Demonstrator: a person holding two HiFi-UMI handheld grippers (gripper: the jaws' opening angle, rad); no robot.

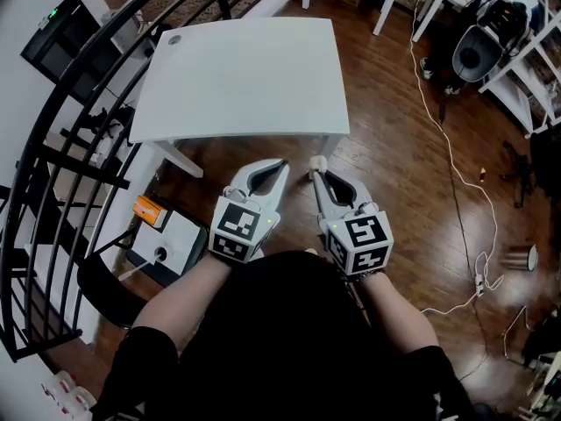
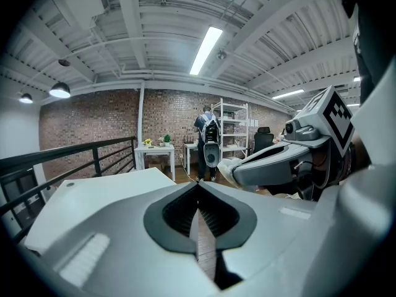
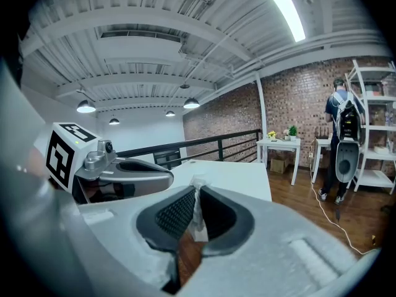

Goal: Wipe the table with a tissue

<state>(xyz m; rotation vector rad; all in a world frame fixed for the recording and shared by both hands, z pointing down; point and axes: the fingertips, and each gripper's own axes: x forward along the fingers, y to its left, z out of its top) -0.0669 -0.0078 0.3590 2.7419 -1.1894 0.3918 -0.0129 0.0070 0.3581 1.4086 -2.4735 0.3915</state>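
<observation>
You hold both grippers side by side in front of you, just short of the near edge of the white table [image 1: 245, 68], over the wooden floor [image 1: 394, 147]. Neither gripper touches the table.

Your right gripper [image 1: 314, 173] has its jaws clamped on the tissue [image 1: 317, 161]. In the right gripper view the white tissue [image 3: 198, 218] sits pinched between the dark ribbed pads [image 3: 176, 214], with a small tuft poking out past the tips of the right gripper [image 3: 197, 193]. From above it looks like a small crumpled wad, though it is too small there to be sure of its shape.

Your left gripper [image 1: 281, 164] has its jaws pressed together with nothing between them. The left gripper view shows the left gripper [image 2: 198, 184] with its pads meeting along a thin line, and only floor showing through behind.

A black railing [image 1: 53, 147] curves along the left of the table. A white cable [image 1: 456, 174] trails across the floor to your right. In the background a person [image 3: 340, 141] stands by white shelves [image 3: 371, 129].
</observation>
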